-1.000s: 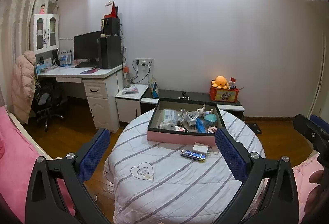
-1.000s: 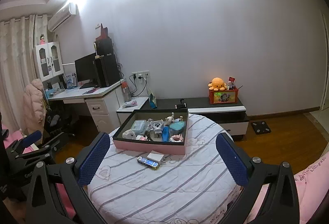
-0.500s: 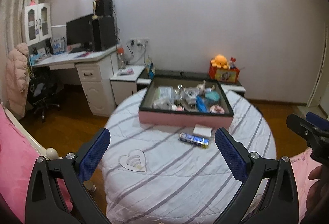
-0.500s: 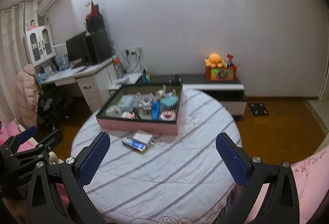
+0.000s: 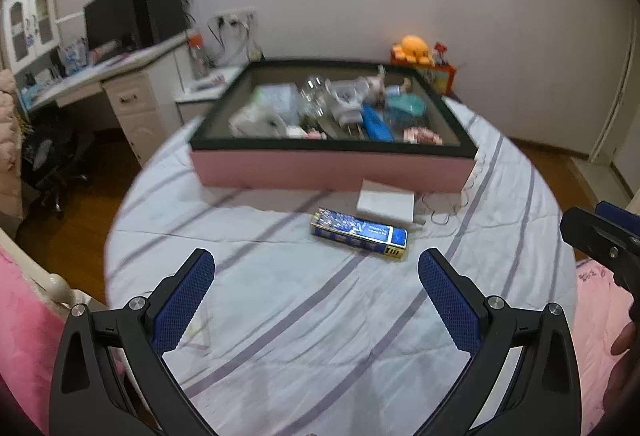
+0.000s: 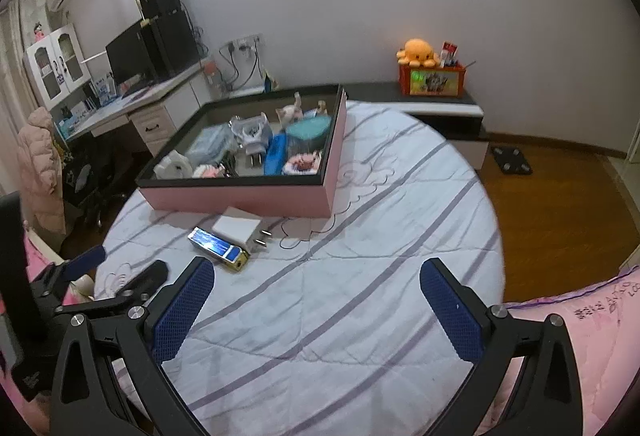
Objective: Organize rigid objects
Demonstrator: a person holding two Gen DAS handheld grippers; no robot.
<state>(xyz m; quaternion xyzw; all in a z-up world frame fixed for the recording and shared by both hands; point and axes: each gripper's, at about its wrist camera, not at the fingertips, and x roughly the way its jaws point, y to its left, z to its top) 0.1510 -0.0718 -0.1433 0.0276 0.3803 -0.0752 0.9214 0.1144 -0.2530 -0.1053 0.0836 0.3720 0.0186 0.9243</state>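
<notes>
On striped quilt (image 5: 328,316) — glossy rectangular box (image 5: 359,233)

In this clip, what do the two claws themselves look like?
Both match: the left claw and right claw have black angular frames with triangular cut-outs and silver screws. Each finger carries a blue, fine-meshed pad. No cables or sleeves are visible.

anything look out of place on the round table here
Two things lie loose on the striped cover, outside the pink box: a white plug adapter and a blue packet right beside it. Everything else small sits in the box. Both grippers, left and right, are open and empty.
</notes>
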